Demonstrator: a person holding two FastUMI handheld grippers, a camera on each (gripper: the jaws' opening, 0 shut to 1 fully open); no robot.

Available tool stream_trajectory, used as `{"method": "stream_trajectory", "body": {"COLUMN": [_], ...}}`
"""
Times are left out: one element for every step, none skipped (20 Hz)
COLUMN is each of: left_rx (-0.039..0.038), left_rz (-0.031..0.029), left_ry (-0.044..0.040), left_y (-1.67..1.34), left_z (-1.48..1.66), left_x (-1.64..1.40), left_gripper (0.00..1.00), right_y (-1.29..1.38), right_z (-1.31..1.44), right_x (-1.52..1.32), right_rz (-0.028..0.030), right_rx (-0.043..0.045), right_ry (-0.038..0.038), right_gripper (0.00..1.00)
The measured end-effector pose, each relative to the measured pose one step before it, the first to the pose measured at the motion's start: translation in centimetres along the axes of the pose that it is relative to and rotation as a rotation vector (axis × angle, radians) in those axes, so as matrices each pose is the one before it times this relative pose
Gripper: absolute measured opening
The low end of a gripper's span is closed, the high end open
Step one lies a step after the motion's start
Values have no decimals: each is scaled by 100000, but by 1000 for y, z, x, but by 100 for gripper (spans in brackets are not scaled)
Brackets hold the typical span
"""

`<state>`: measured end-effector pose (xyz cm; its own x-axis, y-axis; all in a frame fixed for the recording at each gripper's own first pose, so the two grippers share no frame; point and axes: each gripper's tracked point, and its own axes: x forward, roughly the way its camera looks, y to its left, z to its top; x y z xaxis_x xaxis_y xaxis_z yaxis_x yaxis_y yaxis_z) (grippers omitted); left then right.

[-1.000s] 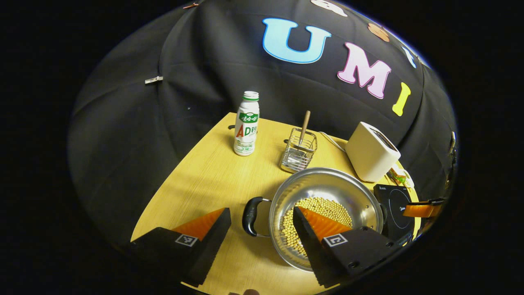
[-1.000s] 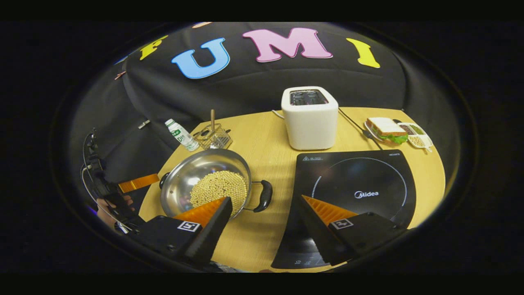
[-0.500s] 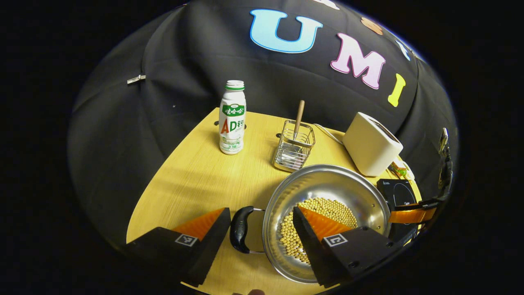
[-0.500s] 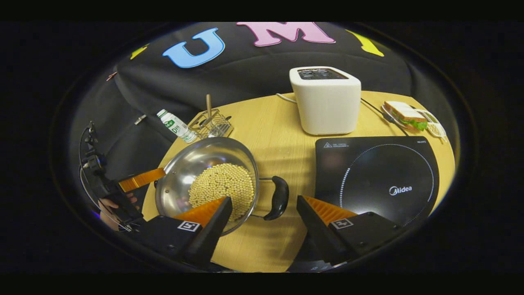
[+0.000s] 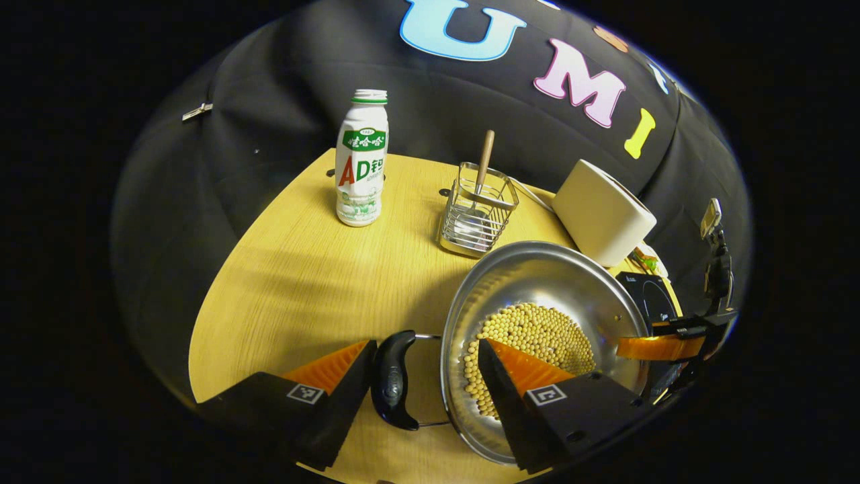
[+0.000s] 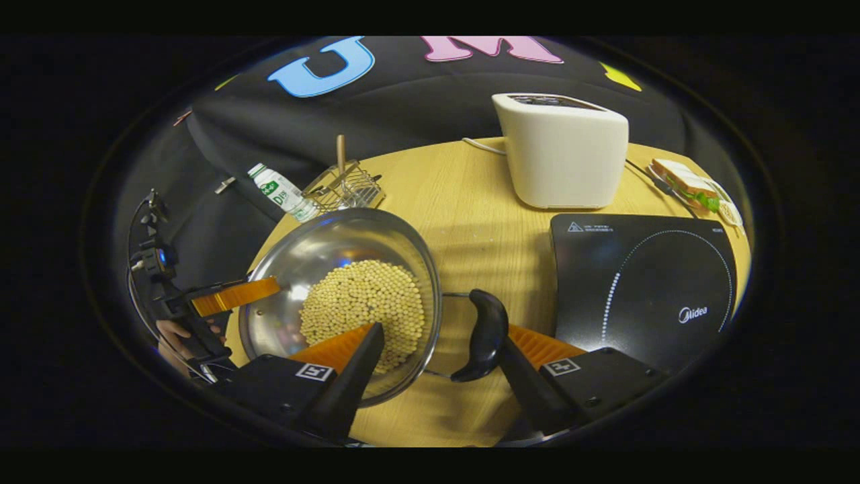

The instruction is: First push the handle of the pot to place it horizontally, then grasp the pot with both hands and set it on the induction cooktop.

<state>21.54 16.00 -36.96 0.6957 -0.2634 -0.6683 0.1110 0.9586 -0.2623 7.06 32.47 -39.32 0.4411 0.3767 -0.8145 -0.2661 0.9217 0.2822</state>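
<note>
Seen from the left gripper view: steel pot (image 5: 544, 296) of yellow beans (image 5: 531, 336) on a wooden table (image 5: 309, 269), its black left handle (image 5: 393, 380) lying between the spread fingers of the left gripper (image 5: 420, 383), just beside the left-hand finger, contact impossible to judge; the other finger over the pot's rim. At 11 o'clock of the pot, a white drink bottle (image 5: 361, 161); at 12 o'clock, a wire caddy (image 5: 477, 215) with a wooden-handled utensil (image 5: 484, 161); at 1 o'clock, a white toaster (image 5: 601, 212). Seen from the right gripper view: black induction cooktop (image 6: 645, 282) at 3 o'clock of the pot (image 6: 336, 269), apart from it on the table (image 6: 470, 202), plus a sandwich (image 6: 685, 185) at the far right edge. Right gripper (image 6: 443, 349) held wide too, the pot's right handle (image 6: 484, 333) between its fingers and touching or nearly touching the right-hand one. At 9 o'clock in this view, a hand (image 6: 178, 336) gripping the left gripper, one finger reaching over the pot's far rim. Both handles level, pot not yet on the cooktop.
</note>
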Motion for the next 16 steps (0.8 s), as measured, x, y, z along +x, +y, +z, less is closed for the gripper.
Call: {"method": "stream_trajectory", "body": {"left_rx": [109, 766, 923, 207, -46, -97, -302, -952, -1127, -760, -858, -867, 130, 537, 226, 284], "left_rz": [485, 1764, 757, -770, 484, 952, 954, -160, -759, -246, 41, 100, 322, 406, 636, 782], "left_ry": [1171, 2265, 795, 309, 180, 230, 455, 366, 525, 260, -82, 169, 374, 799, 1169, 696], "left_y": [107, 282, 184, -307, 43, 310, 480, 105, -79, 37, -39, 45, -54, 0, -26, 27], "left_z": [-117, -634, -163, 26, -43, -94, -125, -248, 22, -449, -142, -57, -87, -165, -60, -261], "left_x": [301, 128, 303, 226, -68, 384, 109, 289, -37, -54, -114, 105, -48, -275, -107, -110], "left_gripper": [91, 90, 88, 87, 82, 80, 76, 76, 67, 66, 66, 66, 66, 64, 64, 64], "right_y": [-58, -198, -497, -393, -245, -368, 14, -2, -238, 83, -131, 91, -167, -32, 33, 46], "right_z": [242, 82, 258, 274, 63, 38, 112, -223, -258, 537, -257, 183, -49, 47, -26, -60], "right_x": [214, 359, 277, 202, 243, 185, -77, 566, 177, -281, 567, -342, 48, 427, -190, -26], "right_rz": [-937, -1448, -2253, -1508, -1035, -1194, 858, 116, -838, -241, -326, -338, -651, 89, -217, 249], "right_rx": [-336, -567, -476, 188, 411, 431, 1168, 254, -847, 544, -299, 1354, 528, -421, -478, -712], "right_ry": [-533, -569, -1203, -975, -95, -85, 337, 745, 794, -899, 27, 161, 383, 56, 192, 943], "right_gripper": [96, 96, 96, 84, 81, 69, 67, 66, 65, 65, 63, 63, 56, 60, 58, 50]}}
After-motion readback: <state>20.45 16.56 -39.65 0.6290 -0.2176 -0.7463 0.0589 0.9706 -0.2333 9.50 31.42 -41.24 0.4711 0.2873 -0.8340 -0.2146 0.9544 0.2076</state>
